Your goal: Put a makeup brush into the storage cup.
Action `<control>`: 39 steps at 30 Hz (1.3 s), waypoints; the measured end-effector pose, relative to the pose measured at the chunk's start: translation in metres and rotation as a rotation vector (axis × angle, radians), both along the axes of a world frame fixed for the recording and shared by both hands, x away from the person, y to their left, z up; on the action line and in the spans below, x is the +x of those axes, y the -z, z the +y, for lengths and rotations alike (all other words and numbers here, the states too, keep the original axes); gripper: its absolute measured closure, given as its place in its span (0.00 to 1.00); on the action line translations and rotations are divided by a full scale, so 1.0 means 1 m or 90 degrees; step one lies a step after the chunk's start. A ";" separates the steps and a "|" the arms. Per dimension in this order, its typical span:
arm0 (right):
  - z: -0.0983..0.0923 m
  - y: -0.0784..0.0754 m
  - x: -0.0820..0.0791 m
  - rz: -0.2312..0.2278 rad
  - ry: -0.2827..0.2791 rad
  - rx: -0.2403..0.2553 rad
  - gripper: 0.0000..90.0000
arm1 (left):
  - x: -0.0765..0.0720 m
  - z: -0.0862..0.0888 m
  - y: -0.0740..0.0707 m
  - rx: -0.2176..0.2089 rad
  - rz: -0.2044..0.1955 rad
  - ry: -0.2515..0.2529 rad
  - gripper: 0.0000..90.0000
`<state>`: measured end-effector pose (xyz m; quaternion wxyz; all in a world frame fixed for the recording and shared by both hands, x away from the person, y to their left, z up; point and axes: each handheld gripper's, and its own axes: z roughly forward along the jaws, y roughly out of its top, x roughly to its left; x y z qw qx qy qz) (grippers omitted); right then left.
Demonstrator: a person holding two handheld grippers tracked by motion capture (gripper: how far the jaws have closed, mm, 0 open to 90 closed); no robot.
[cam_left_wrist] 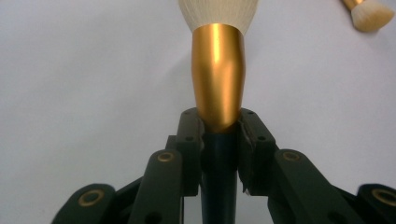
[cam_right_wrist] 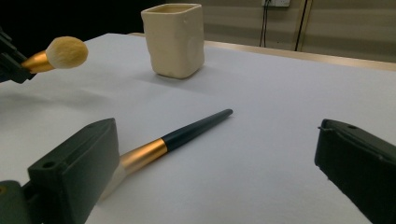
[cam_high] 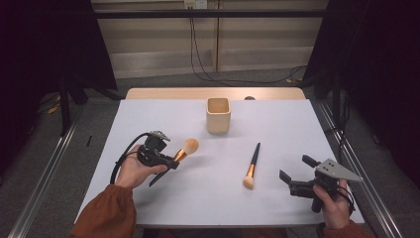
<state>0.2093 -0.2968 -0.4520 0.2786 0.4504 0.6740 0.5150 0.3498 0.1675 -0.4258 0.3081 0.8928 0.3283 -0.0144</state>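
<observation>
left gripper (cam_high: 171,161): fingers clamped on brush (cam_high: 187,148) at handle, held above table (cam_high: 148,114), near-left of cup (cam_high: 218,115), head aimed far-right | right gripper (cam_high: 297,173): fingers apart, empty | second brush (cam_high: 251,167) lies flat, left of right gripper, nearer it

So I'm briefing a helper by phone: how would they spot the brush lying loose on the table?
On the white table, look right of centre, nearer than the beige cup. The loose brush lies flat there; the other brush is held up.

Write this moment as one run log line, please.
left gripper: shut on round brush | right gripper: open | flat brush: on table | cup: upright
</observation>
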 end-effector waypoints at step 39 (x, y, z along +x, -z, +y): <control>0.000 -0.001 -0.001 -0.002 -0.002 0.001 0.00 | -0.010 0.008 -0.015 -0.196 -0.179 -0.046 0.81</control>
